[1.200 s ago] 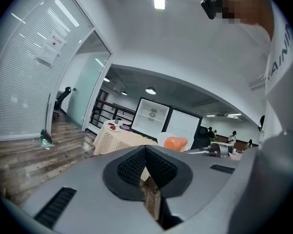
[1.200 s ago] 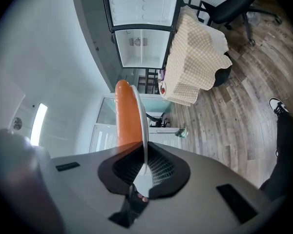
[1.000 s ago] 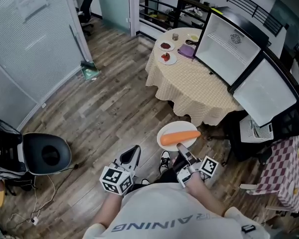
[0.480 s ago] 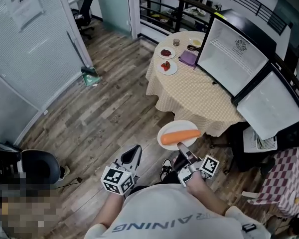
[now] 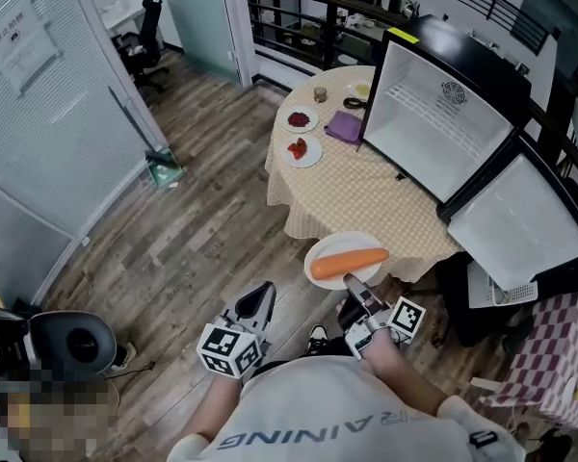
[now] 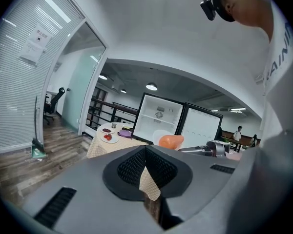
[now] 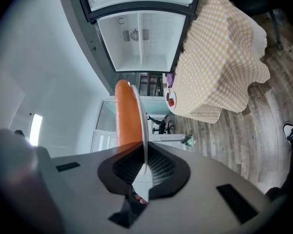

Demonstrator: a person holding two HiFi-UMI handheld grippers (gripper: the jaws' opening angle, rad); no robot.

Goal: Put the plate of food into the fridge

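Note:
A white plate (image 5: pixel 339 247) carrying a long orange carrot (image 5: pixel 349 262) hangs in front of me, level, just short of the round table. My right gripper (image 5: pixel 354 287) is shut on the plate's near rim. In the right gripper view the plate (image 7: pixel 143 130) shows edge-on between the jaws, with the carrot (image 7: pixel 127 113) beside it. My left gripper (image 5: pixel 257 303) is held at the left, shut and empty. The white fridge (image 5: pixel 433 114) stands open beyond the table, its door (image 5: pixel 515 224) swung out to the right; its bare shelves (image 7: pixel 139 33) show in the right gripper view.
A round table (image 5: pixel 366 195) with a yellow checked cloth stands between me and the fridge, bearing two small plates of red food (image 5: pixel 302 148), a purple cloth (image 5: pixel 344 126) and a cup. A black office chair (image 5: pixel 72 340) is at the left. A railing runs behind.
The table and fridge have come closer and shifted left in the head view. Both grippers keep their pose, and the plate stays in the right gripper.

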